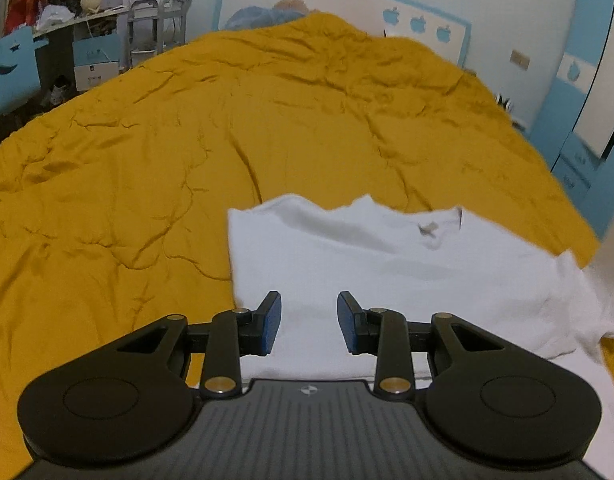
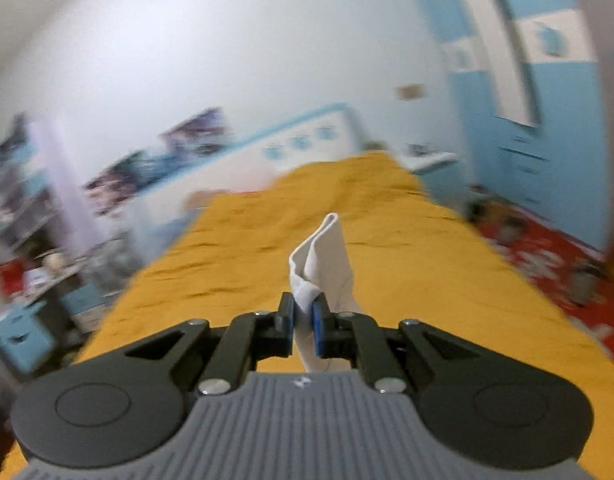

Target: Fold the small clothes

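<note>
A small white garment [image 1: 387, 264] lies spread on the mustard-yellow bedcover [image 1: 187, 128], its collar and label toward the far side. My left gripper [image 1: 309, 322] hovers just above its near part, open, with nothing between the fingers. In the right wrist view my right gripper [image 2: 303, 320] is shut on a bunched fold of the white garment [image 2: 327, 264], which sticks up past the fingertips and hangs down below them, lifted above the bedcover [image 2: 407, 260]. That view is blurred by motion.
A white and blue headboard [image 1: 347, 12] stands at the bed's far end. Cluttered shelves and a desk [image 1: 67, 20] are at the left. Blue wardrobes [image 2: 527, 120] and a red patterned rug [image 2: 547, 260] lie to the right of the bed.
</note>
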The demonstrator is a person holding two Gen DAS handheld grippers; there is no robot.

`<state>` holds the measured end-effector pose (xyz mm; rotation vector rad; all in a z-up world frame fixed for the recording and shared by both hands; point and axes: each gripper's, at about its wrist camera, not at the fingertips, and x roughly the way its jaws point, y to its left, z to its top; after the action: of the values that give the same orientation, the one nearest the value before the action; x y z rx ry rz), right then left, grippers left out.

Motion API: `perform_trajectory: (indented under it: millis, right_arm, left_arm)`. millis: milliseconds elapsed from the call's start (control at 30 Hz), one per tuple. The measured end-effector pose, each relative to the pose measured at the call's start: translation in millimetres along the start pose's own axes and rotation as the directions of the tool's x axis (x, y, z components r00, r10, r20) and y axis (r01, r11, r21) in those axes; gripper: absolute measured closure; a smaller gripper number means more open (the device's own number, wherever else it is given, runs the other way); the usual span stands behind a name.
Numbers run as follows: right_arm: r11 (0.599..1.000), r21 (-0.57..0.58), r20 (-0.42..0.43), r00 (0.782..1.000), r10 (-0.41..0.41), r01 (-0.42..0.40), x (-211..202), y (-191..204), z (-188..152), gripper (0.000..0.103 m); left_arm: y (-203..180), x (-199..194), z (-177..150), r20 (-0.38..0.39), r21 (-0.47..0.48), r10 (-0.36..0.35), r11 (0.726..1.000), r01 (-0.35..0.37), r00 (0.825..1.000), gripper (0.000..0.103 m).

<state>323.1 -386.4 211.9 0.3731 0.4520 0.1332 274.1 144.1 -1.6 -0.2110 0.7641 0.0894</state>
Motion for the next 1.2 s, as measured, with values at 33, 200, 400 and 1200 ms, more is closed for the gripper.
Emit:
perform_trajectory:
  millis: [33,200,400,1200]
  right_arm:
    - [0.999,-0.02,0.002,1.0,0.031,-0.031,4,26,-1,0.099]
    - [0.984,-0.044,-0.041,0.985,0.169,-0.171,32,131,-28,0.099]
    - [0.973,-0.063,-0.154,0.965,0.212,-0.224,91,221,-125,0.099]
    - [0.937,0.009,-0.568,0.769,0.293,-0.35,175,200,-335,0.068]
  left_arm:
    - [4,-2,1,0.006,-0.008,0.002,1.0,-0.002,1.0,0.064]
    - [30,-8,7,0.023,-0.061,-0.012,0.998,0.013,1.0,0.064]
    - [58,-7,11,0.035,-0.132,-0.035,0.99,0.039,0.999,0.064]
    - [90,59,-13,-0.038,-0.29,-0.207,0.938,0.188,0.978,0.054]
